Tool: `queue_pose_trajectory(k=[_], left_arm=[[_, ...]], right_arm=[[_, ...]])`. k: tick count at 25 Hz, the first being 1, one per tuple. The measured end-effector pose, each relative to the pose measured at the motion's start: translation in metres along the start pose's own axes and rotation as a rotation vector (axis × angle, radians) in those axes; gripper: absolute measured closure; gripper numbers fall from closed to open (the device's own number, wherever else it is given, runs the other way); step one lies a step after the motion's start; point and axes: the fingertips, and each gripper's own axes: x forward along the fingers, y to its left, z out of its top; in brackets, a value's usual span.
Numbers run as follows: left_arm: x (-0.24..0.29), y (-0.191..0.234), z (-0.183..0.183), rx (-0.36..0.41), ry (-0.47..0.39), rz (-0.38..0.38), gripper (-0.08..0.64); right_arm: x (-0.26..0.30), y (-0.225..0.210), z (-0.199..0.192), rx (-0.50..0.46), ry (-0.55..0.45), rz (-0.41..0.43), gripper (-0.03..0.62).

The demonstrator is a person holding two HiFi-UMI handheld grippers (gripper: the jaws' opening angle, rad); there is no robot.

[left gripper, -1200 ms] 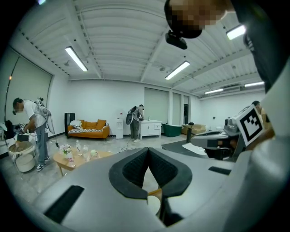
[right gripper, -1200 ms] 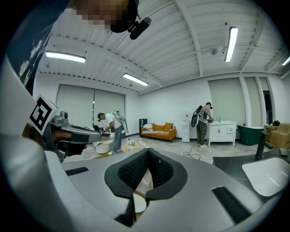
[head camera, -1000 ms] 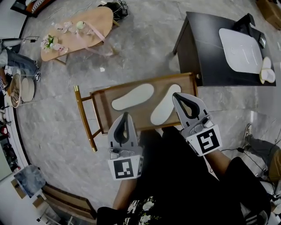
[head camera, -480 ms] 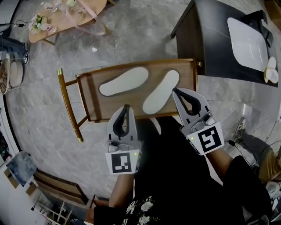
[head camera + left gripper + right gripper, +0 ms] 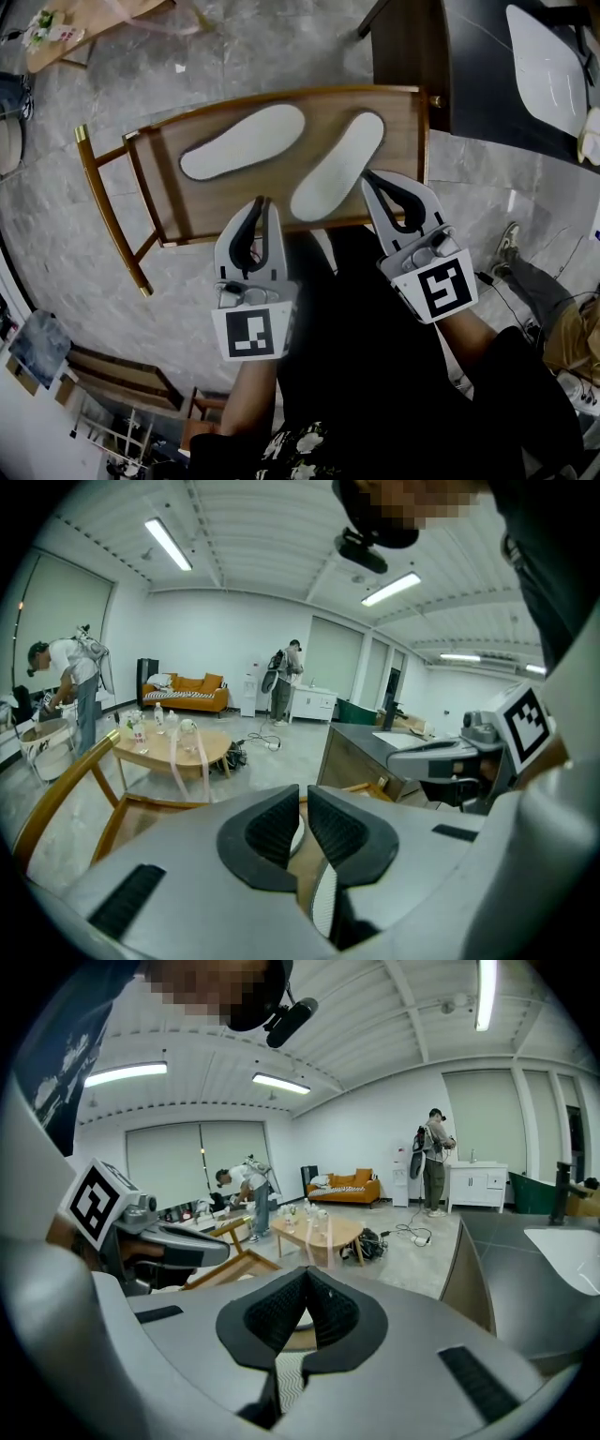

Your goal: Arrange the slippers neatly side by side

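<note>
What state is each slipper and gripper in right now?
Left slipper: flat on the wooden table, not gripped, angled away from the other.
Right slipper: flat on the table, not gripped, not parallel to the left one.
Left gripper: shut, empty, over the table's near edge.
Right gripper: shut, empty, tips close beside the right slipper.

Head view is looking steeply down from close above the brown wooden counter [image 5: 403,141]. Gripper views are riding just behind the left claw [image 5: 299,789] and right claw [image 5: 307,1269], facing out across the room; both are sharing the oval pale-wood coffee table [image 5: 173,747] and orange sofa [image 5: 183,688].
</note>
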Motion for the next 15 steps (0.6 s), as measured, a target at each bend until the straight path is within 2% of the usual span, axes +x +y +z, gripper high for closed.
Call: queue_pose_trajectory(k=[1,2,8,11,15], left_arm=[[0.004,0.001,-0.002,-0.004,0.008,-0.001,0.548],[0.008,0.001,-0.004,-0.006,0.016,-0.002,0.507],[0.025,0.002,-0.025,-0.007,0.064,-0.032,0.49],[0.032,-0.002,-0.047,-0.035,0.122,-0.067,0.447],[0.04,-0.01,-0.078,-0.037,0.188,-0.097,0.442]], right_arm=[[0.002,-0.002,-0.004,0.006,0.009,-0.001,0.594],[0.004,-0.004,-0.008,0.012,0.016,-0.004,0.594],[0.011,-0.012,-0.022,0.017,0.007,-0.018,0.594],[0.01,-0.011,-0.033,0.033,0.033,-0.026,0.594],[0.005,-0.009,-0.042,0.033,0.049,-0.026,0.594]])
